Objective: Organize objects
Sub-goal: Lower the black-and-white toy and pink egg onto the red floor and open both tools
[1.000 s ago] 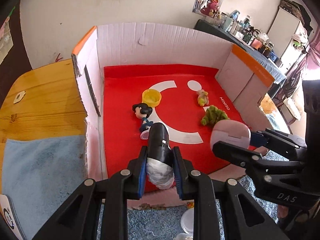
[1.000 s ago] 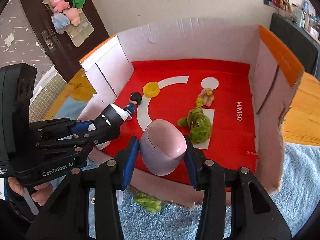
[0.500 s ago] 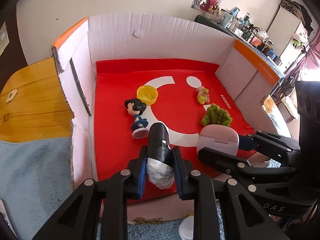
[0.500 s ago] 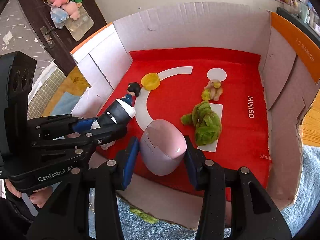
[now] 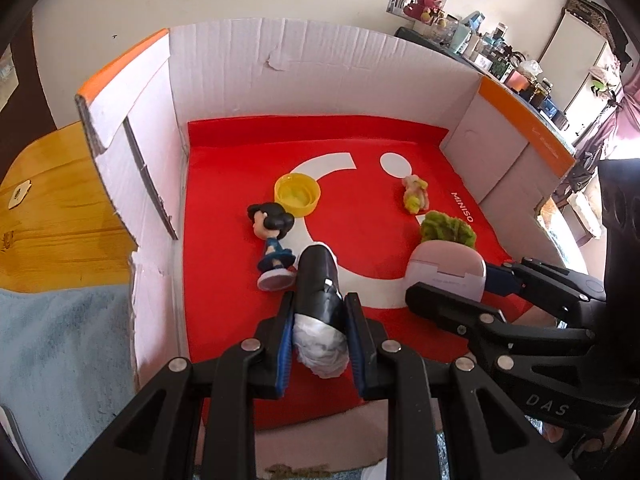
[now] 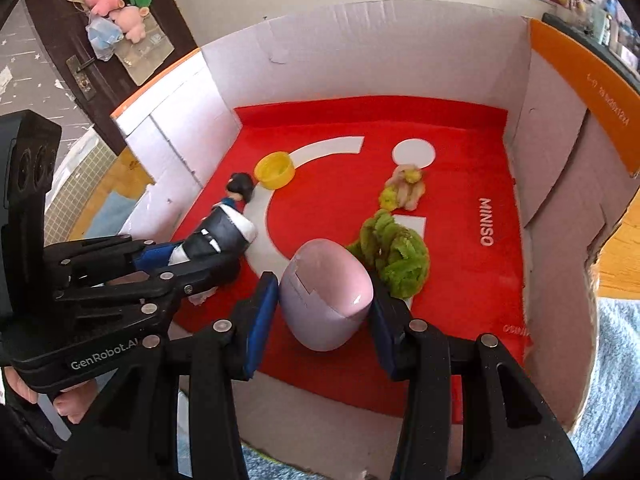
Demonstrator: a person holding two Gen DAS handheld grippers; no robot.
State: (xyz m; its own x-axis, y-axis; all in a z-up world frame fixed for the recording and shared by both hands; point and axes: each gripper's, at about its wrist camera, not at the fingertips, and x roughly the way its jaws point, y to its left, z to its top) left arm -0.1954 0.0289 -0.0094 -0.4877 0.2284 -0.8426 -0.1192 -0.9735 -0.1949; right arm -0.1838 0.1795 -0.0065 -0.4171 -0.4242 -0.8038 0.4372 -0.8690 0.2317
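Left gripper point(image 5: 320, 334) pinching a black-and-white tube point(image 5: 319, 280), right gripper point(image 6: 320, 320) clamping a pink case point(image 6: 326, 300), both over the cardboard box point(image 6: 360, 52) (apparently for dropping in)

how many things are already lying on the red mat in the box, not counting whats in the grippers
4: yellow cap mid-back, dark-haired figurine just in front of it, small pink-yellow toy back right, green fuzzy toy behind the pink case. More may be hidden.
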